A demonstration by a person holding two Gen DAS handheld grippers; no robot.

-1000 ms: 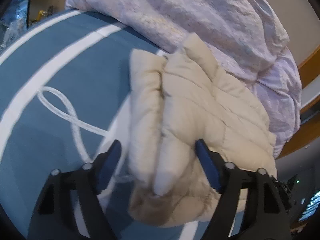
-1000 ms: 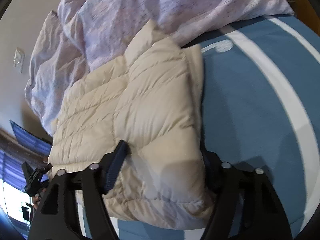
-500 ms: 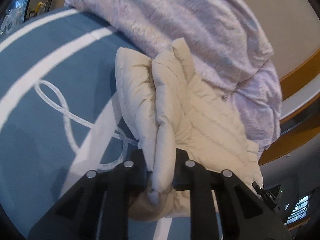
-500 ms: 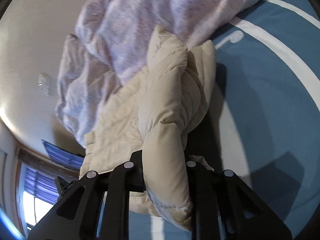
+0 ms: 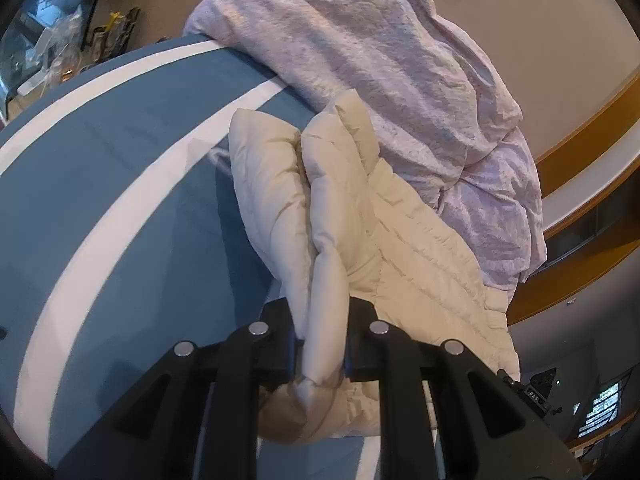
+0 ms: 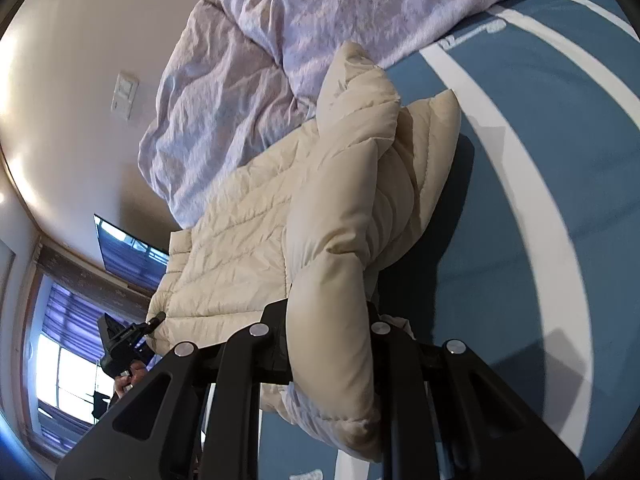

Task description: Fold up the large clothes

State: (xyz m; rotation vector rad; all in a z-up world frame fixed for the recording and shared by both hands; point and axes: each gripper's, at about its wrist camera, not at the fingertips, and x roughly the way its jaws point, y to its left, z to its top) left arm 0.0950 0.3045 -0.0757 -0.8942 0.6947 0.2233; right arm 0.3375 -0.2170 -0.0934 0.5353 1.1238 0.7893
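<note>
While both grippers clench bunched folds of a cream quilted jacket [image 5: 420,256], it lies on a blue bed [image 5: 120,184] with white stripes, its far edge against a heaped lilac duvet [image 5: 400,60]. Left gripper [image 5: 320,340] jaws squeeze one puffy ridge; right gripper [image 6: 328,340] jaws pinch another thick fold. Part of the jacket is lifted off the bed.

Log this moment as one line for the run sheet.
left gripper: shut on cream puffer jacket | right gripper: shut on same jacket edge | jacket: near edge lifted off blue bedspread | fold: not finished
</note>
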